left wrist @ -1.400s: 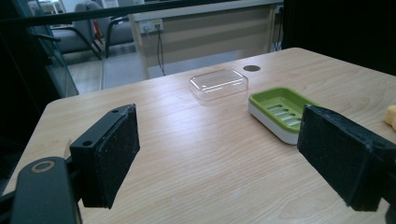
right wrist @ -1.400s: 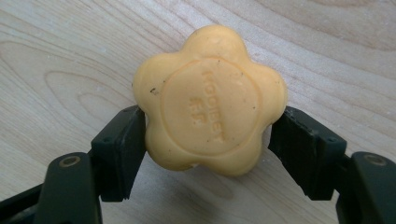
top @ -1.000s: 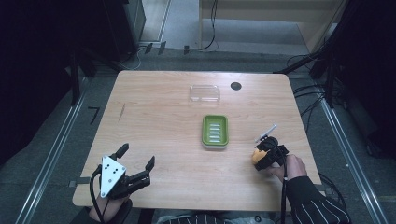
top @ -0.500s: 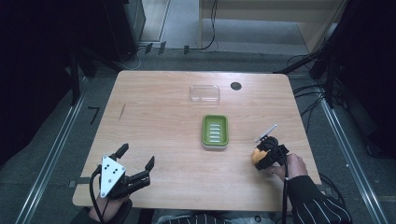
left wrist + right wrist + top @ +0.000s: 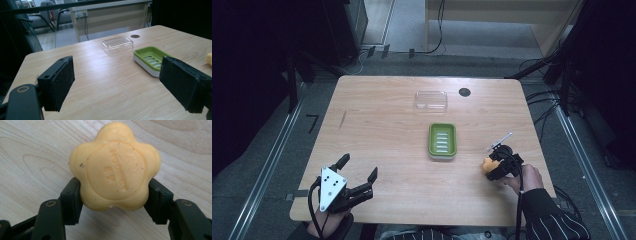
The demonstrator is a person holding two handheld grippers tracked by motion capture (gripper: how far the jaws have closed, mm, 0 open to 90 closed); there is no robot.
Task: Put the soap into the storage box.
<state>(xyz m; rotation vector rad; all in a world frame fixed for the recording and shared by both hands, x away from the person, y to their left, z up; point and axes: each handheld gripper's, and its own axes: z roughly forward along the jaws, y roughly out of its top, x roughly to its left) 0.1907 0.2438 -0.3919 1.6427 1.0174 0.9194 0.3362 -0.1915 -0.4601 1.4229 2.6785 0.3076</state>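
The right gripper [image 5: 113, 195] pinches a pale yellow, flower-shaped bar of soap [image 5: 113, 167] between its two black jaws. The right gripper view resolves a raised circular stamp with embossed lettering on the soap's face and shows both pads pressed against its lower lobes, with the wood-grain table [image 5: 30, 157] directly behind. In the high view the same soap [image 5: 487, 164] is a small yellow patch at the right gripper [image 5: 492, 167], over the table's near right area, just right of the green slatted plastic soap dish [image 5: 442, 141].

The left gripper [image 5: 358, 168] sits at the near left corner, jaws spread wide with nothing between them. The left gripper view adds low-angle detail: the clear rectangular plastic lid [image 5: 117, 45] lies beyond the green dish [image 5: 150, 58], near a dark round hole [image 5: 135, 36] in the tabletop, and a sliver of soap [image 5: 209, 59] appears at the right edge.
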